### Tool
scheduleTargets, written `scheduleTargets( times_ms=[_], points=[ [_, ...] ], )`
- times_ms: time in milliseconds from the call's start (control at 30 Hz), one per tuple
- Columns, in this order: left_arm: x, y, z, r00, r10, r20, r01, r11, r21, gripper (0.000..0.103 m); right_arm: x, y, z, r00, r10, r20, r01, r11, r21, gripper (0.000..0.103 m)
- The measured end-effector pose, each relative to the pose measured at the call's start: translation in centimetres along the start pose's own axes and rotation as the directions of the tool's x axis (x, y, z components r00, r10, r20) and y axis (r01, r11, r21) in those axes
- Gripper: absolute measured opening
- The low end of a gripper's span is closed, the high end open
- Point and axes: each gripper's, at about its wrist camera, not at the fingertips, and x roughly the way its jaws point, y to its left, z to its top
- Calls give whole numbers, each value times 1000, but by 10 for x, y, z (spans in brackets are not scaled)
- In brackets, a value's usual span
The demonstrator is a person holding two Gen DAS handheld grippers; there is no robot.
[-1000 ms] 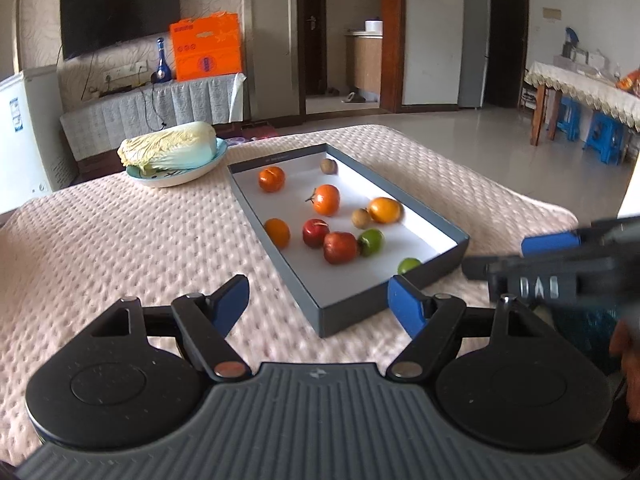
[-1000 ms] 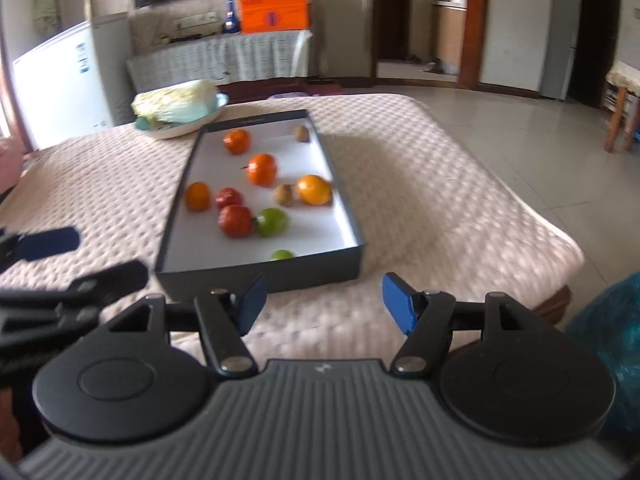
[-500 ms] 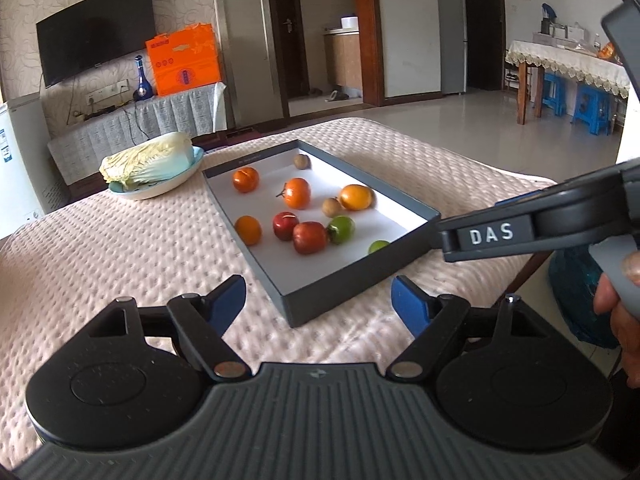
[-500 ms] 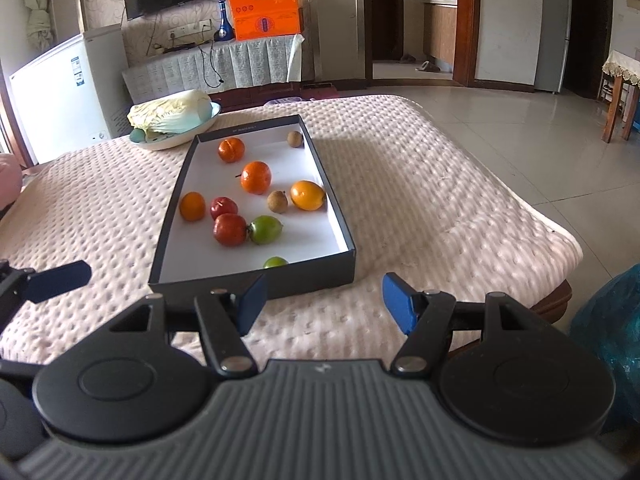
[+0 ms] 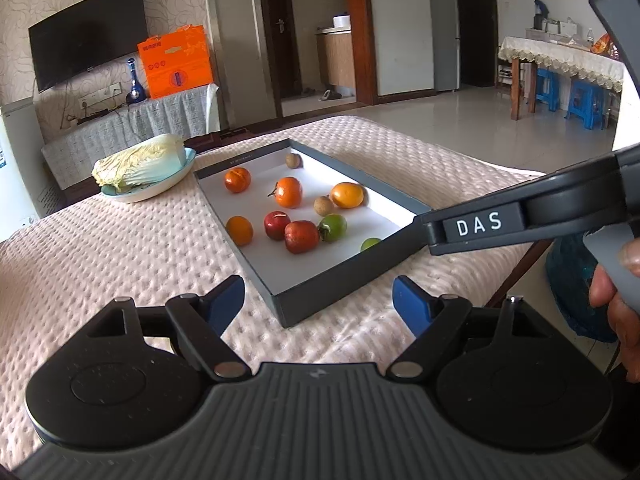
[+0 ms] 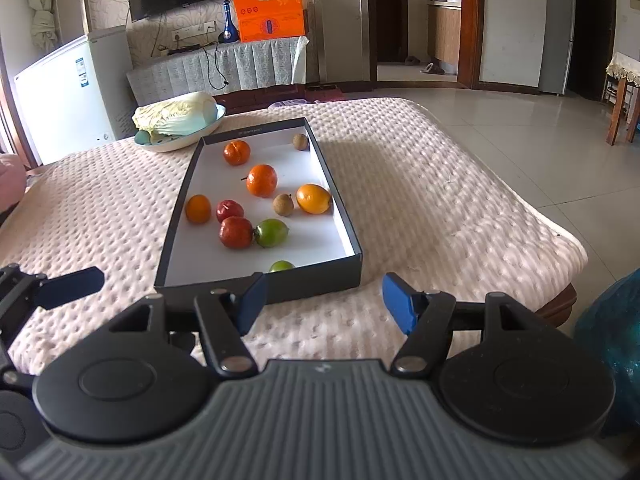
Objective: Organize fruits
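Both the left gripper (image 5: 318,296) and the right gripper (image 6: 322,300) hang spread and empty just short of the shallow dark-walled, white-floored box (image 6: 320,280), whose scattered small fruits (image 6: 236,232) lie mid-frame, long axis running away upward.

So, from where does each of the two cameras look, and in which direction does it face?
Left wrist: sits behind the open left gripper, faces slantwise down over the quilted table to the fruit box; the right gripper's body and a hand show at right.
Right wrist: sits behind the open right gripper, faces the box's near end; a left fingertip shows at left.
Both share the box, the cabbage and the orange carton.
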Motion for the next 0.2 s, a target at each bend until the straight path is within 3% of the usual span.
scheduleTargets(
  times_ms=[200],
  points=[
    [0,1,1,1000,-23,19,23,1000,8,85,-1,-3,0,1000,-10,7,10,1000,11,66]
  ],
)
